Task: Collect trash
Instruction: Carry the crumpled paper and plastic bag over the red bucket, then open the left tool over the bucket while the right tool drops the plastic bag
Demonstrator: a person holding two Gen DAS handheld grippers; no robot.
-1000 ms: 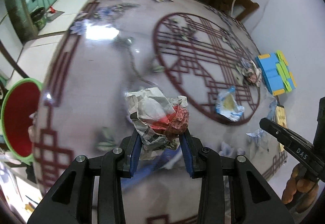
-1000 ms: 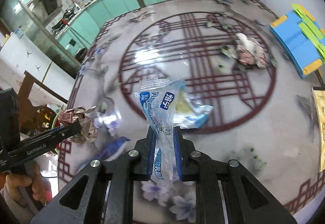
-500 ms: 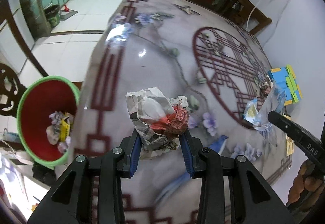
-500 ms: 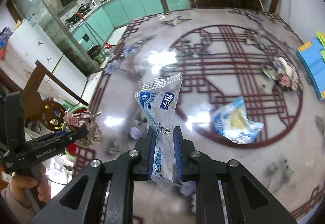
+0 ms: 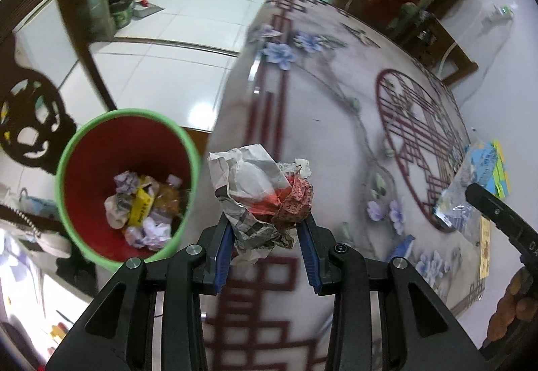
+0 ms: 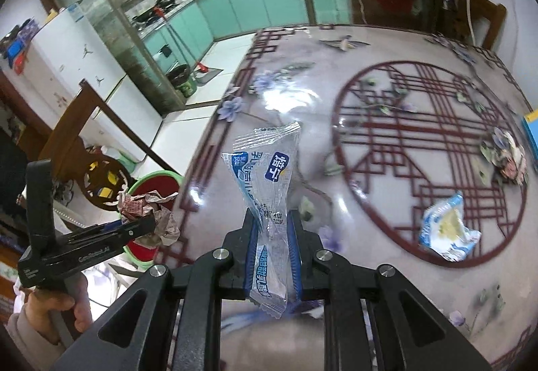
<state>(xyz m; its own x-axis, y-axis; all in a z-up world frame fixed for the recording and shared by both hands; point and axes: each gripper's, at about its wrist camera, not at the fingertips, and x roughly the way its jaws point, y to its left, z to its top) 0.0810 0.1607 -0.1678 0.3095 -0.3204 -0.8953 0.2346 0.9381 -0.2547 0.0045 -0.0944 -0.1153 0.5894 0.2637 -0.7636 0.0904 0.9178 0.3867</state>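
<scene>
My left gripper [image 5: 267, 230] is shut on a crumpled paper ball [image 5: 260, 194] of grey, white and red newsprint, held over the table's left edge. Just left of it, below table height, stands a green bin [image 5: 67, 149] with a red inside and several scraps in it. In the right wrist view the same left gripper [image 6: 148, 224] and paper ball [image 6: 144, 206] show at the left, in front of the bin [image 6: 158, 176]. My right gripper [image 6: 270, 219] is shut on a clear blue-printed plastic wrapper [image 6: 269, 169] above the table.
The patterned table [image 6: 386, 189] carries a blue-white wrapper [image 6: 449, 231], a crumpled flowery paper [image 6: 507, 159] and a blue pad [image 5: 486, 159] at its right side. Dark wooden chairs [image 5: 30, 115] stand beside the bin. A hand [image 6: 53, 300] holds the left gripper's handle.
Both grippers have swept left across the table toward its edge, each keeping its grip. The bin has come closer and more fully into the left wrist view, now beside the paper ball.
</scene>
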